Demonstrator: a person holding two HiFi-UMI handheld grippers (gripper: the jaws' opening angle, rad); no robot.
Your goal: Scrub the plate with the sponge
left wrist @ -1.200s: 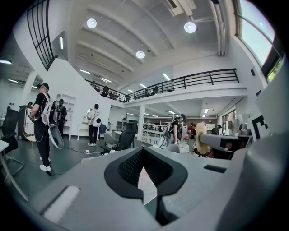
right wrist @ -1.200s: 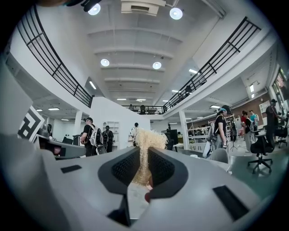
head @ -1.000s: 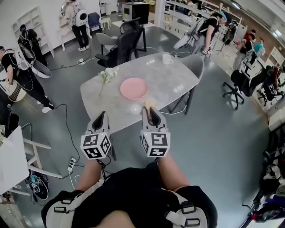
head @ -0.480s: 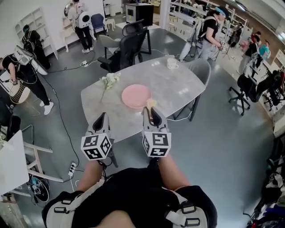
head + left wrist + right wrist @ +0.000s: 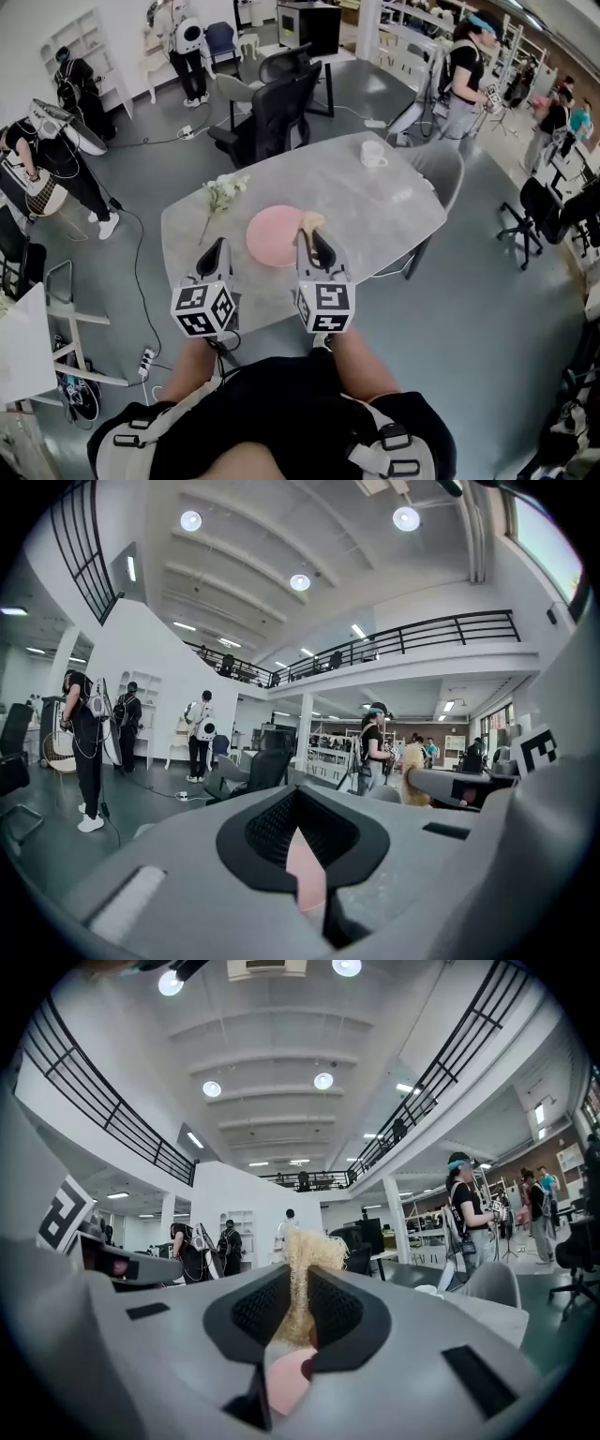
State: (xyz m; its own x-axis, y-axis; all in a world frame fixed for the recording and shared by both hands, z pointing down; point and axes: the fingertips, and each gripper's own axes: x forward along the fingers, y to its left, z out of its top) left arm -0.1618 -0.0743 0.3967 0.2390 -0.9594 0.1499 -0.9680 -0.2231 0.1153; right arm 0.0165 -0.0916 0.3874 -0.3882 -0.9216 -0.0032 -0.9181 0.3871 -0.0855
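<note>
– Fingers (image 5: 256, 1311) of the right gripper (image 5: 298, 1281), what are they doing?
– They are squeezing the sponge (image 5: 304, 1249), one pad pressing on each side, with its frayed tan top sticking up past the tips.
– And the left gripper (image 5: 298, 803)?
– Its fingers (image 5: 266, 828) are pressing together at the tips and gripping nothing. A sliver of the pink plate (image 5: 306, 874) is showing through the slot behind them.
– How are the arms sitting?
– Both bare forearms are reaching forward from the body, side by side, with the marker cubes facing up. Both grippers are pointing toward the table (image 5: 375, 202) and looking out roughly level, taking in the ceiling.
– Where is the plate lying?
– It is lying flat on the table, near the front edge. In the head view the right gripper is holding the sponge over the plate's near right rim; whether sponge and plate are touching, I cannot tell. The left gripper is hovering just left of the plate, over the table's front edge.
– Anything else on the table?
– White flowers (image 5: 223, 192) are lying to the plate's left, and a mug (image 5: 373, 153) is standing well apart at the far side.
</note>
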